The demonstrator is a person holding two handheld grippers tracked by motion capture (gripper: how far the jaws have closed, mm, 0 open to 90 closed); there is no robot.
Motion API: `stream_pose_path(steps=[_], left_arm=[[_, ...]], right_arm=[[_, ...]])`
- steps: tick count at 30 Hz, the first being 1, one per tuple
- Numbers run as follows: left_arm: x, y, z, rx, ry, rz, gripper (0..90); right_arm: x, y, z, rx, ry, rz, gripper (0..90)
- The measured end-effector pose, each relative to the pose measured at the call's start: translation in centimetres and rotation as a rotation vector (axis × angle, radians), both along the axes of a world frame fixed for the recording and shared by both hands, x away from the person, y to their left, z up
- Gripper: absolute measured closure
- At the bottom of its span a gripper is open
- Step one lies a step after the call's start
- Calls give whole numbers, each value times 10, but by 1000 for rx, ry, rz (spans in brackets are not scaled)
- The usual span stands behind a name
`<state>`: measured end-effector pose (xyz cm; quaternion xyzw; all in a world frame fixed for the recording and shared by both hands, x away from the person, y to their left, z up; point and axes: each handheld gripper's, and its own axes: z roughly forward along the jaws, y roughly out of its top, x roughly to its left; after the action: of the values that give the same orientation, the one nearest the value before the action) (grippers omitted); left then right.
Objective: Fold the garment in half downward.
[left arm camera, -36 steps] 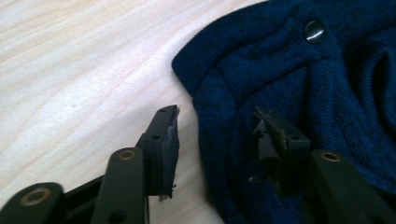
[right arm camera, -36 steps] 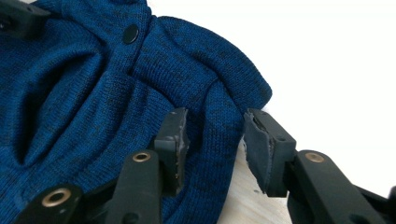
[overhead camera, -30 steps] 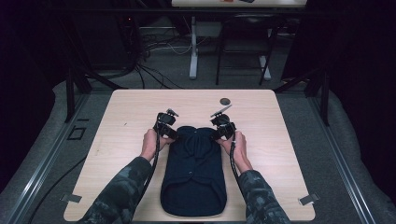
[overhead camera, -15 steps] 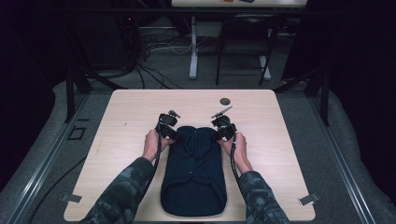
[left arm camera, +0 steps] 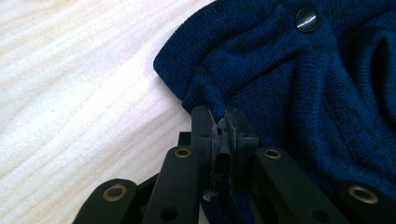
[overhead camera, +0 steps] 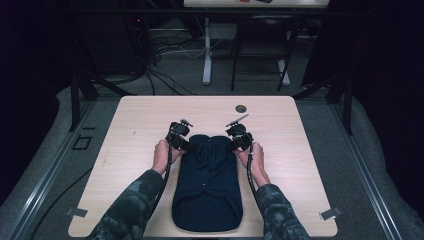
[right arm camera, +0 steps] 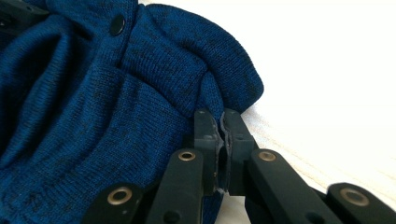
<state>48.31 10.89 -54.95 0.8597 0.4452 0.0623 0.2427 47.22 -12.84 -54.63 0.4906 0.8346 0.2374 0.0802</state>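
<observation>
Sweater (overhead camera: 207,185) shoulders in hand-held grippers

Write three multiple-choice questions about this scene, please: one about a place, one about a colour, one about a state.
1. Where does the garment lie?
A. on the wooden table
B. on the floor
C. over a chair

2. What colour is the garment?
A. red
B. dark blue
C. white

3. How do the left gripper's jaws stand?
A. wide open above the table
B. shut on the garment's edge
C. shut on a cable

Answers:
1 A: the garment lies flat on the table.
2 B: both gripper views show dark blue knit.
3 B: the left gripper has just closed and pinches a fold; the right gripper does likewise.
</observation>
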Motion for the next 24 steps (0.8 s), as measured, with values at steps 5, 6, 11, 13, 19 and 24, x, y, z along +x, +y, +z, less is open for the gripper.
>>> stream_pose_path(steps=[5, 6, 11, 13, 19, 24], left_arm=[[-3, 2, 6, -16, -42, -6, 842], [-4, 3, 8, -21, -52, -8, 842], [-9, 6, 18, -25, -98, -24, 842], [-11, 7, 21, -27, -110, -28, 842], [-15, 8, 30, -28, -149, -43, 842], [-17, 8, 35, -35, -174, -42, 841]], right_arm=[[-4, 0, 6, 25, -43, -4, 868], [-5, -1, 8, 22, -43, -1, 868], [-9, -1, 17, 37, -84, 11, 868], [-11, -1, 21, 29, -103, 24, 867], [-17, -2, 31, 35, -148, 35, 867], [-19, -1, 35, 25, -184, 30, 868]])
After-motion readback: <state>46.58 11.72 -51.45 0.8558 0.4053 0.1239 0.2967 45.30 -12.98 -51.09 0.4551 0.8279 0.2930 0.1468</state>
